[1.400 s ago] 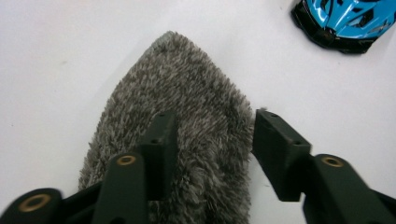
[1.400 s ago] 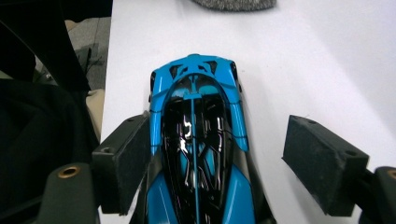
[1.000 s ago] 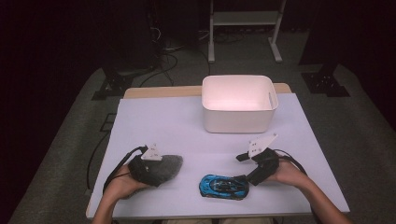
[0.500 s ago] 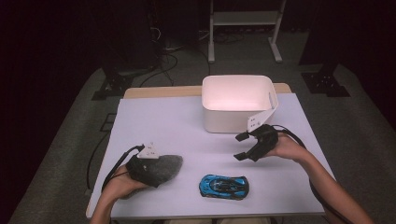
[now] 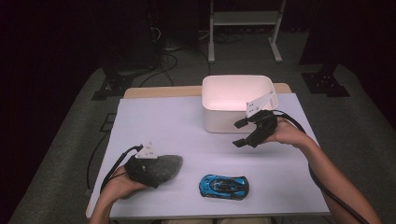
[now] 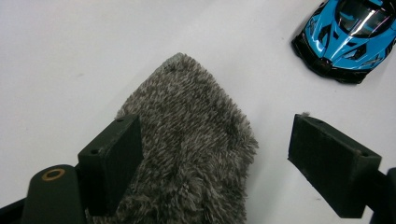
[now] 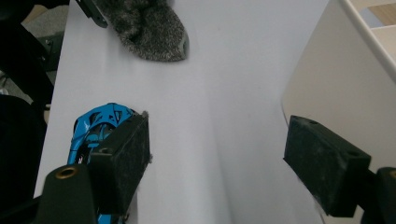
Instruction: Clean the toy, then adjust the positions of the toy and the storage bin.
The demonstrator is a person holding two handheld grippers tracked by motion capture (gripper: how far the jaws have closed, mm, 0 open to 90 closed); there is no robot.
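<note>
A white-covered table [image 5: 154, 121] spreads out under the high view, with a pale open bin [image 5: 219, 122] sitting at its far side. Nearer the person, toward the left, lies a grey furry cloth [image 5: 166, 165], and the left gripper [image 5: 140, 168] rests right over it. The left gripper view shows the jaws spread wide, one black pad overlapping the fuzzy cloth [image 6: 196, 154], the other out over bare table. Nothing gripped there yet.

Over on the other side, the right gripper [image 5: 240, 133] hangs above the table just in front of the bin, jaws gaping and holding nothing. Smallest piece on the table: a blue toy car [image 5: 224, 186] near the front edge, well apart from the bin and between the two hands.

By my read this is the pick-up stage of a tidy-into-the-bin job, with neither item lifted. Next up, the left jaws need to close squarely on the cloth's pile, which is soft and may slip.

Hard to judge: the bin's inside is washed out by glare, so its contents are unclear. In the right gripper view the car [image 7: 95, 128] is partly hidden behind a jaw, and the cloth's near end is cut off in the left gripper view.
</note>
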